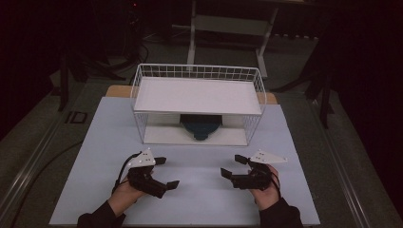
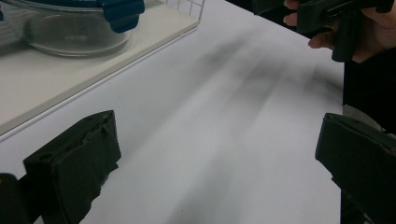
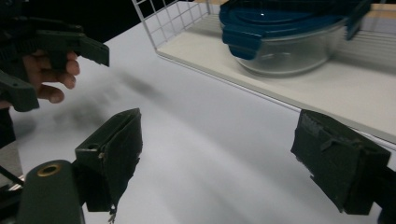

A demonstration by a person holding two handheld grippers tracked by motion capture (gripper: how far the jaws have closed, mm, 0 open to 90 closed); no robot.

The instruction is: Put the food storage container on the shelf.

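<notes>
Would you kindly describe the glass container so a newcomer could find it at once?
Find the white wire rack at the table's far side. On its lower shelf, under the top board, sits the glass container: a clear round bowl with a dark blue clip-on lid, the one coloured thing there.

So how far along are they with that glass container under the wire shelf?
Nothing looks done yet. The lidded glass container sits on the lower level of the wire shelf, untouched. Both the left gripper and the right gripper rest open and empty on the white table in front of it. Reaching in, grasping the container and moving it all remain, as far as one can judge.
</notes>
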